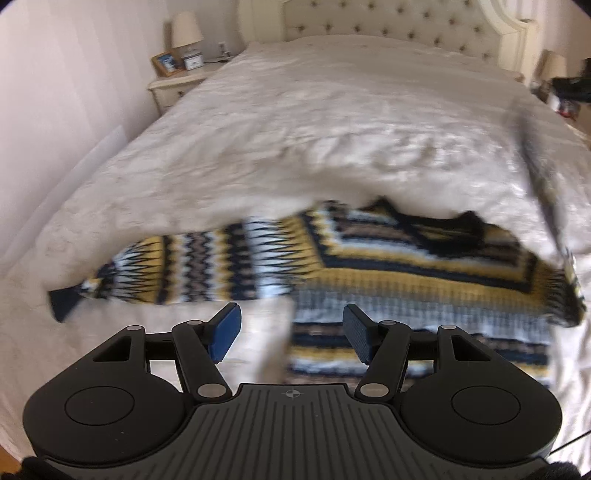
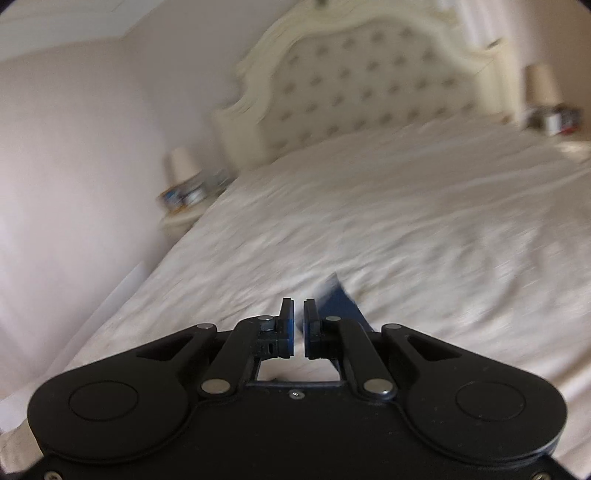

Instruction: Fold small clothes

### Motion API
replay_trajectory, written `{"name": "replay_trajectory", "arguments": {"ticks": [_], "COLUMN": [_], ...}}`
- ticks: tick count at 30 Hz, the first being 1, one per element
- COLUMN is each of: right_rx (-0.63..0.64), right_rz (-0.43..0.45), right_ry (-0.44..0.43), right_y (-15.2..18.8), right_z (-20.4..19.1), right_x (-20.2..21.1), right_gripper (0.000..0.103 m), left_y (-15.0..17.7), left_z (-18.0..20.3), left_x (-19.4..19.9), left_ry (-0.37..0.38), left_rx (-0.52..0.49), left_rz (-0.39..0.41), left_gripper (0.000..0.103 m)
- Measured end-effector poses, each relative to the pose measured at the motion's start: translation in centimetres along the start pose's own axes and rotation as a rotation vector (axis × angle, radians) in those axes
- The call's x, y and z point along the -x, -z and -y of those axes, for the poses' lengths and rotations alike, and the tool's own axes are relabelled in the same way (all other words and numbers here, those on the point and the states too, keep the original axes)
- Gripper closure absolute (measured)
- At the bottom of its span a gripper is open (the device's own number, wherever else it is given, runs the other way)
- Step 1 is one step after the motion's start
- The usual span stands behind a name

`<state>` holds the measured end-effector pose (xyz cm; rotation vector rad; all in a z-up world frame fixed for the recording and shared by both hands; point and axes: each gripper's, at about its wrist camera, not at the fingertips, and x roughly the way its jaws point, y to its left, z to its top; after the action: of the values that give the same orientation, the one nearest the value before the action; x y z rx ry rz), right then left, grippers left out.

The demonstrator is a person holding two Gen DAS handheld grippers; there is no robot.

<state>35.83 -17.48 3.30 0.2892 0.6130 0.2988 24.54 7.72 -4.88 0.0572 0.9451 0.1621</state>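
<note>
A small knitted sweater (image 1: 332, 266) with navy, yellow and white zigzag stripes lies on the white bed (image 1: 295, 129), one sleeve stretched to the left. My left gripper (image 1: 291, 328) is open just above its lower edge, holding nothing. In the right wrist view my right gripper (image 2: 299, 325) has its fingers nearly together, with a blurred dark blue piece of fabric (image 2: 340, 301) just behind the right finger. Whether it is pinched is unclear. A blurred dark shape (image 1: 539, 177), possibly the other gripper, rises from the sweater's right edge in the left wrist view.
A tufted cream headboard (image 1: 399, 22) stands at the far end. A nightstand (image 1: 177, 81) with a lamp and photo frame is at the left by the wall, and another lamp (image 2: 543, 88) with clutter is at the right.
</note>
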Motion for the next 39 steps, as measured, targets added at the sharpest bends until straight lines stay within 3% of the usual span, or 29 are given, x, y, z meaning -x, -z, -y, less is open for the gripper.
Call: {"name": "replay_trajectory", "arguments": {"ticks": [6,12,13,15,18,19,21,26,30,39], "right_rx": [0.049,0.044,0.039,0.019,0.04,0.045,0.036,0.004,-0.027,-0.003], "right_rz": [-0.17,-0.294,-0.305,-0.327,-0.323,-0.325,-0.325,-0.319,-0.317,-0.311], "right_ry": [-0.064,-0.006,0.012,0.041,0.102,0.125,0.16,0.208,0.217,0.182], "right_y": [7.4,13.4,13.9,14.7,15.5,15.6,15.7,16.2,16.9,16.1], "right_z": [-7.8,-9.3,-8.8,-6.9,-4.2,-3.2,-1.0,0.9,2.2,6.1], "right_x": [-10.0,-13.1,-12.9,-12.4,-10.1,-9.5,-8.6,-7.1,-6.1,-5.3], "right_gripper": [0.092,0.082,0.078,0.048,0.038,0.034,0.024,0.008,0.003,0.002], "left_y": [0.3,0.2,0.1,-0.4,-1.5,-2.1,-3.0,-4.9,-5.9,-7.4], "left_z": [-5.8,-8.9,-9.1,-8.8,-8.0,-7.4,-5.7,-0.2,3.9,12.3], "left_x": [-2.0,-3.6,-4.0,-5.0,-6.5,-7.3,-8.3,-9.8,-11.1,-15.3], "left_ry": [-0.045,-0.025,-0.001,0.068,0.237,0.311,0.374,0.389,0.444,0.522], "left_rx": [0.01,0.032,0.029,0.024,0.07,0.087,0.069,-0.035,-0.096,-0.233], "left_rz": [-0.037,-0.064,-0.065,-0.061,-0.037,-0.041,-0.058,-0.022,-0.023,-0.02], "left_gripper": [0.043,0.043,0.043,0.043,0.043,0.043,0.043,0.043,0.043,0.043]}}
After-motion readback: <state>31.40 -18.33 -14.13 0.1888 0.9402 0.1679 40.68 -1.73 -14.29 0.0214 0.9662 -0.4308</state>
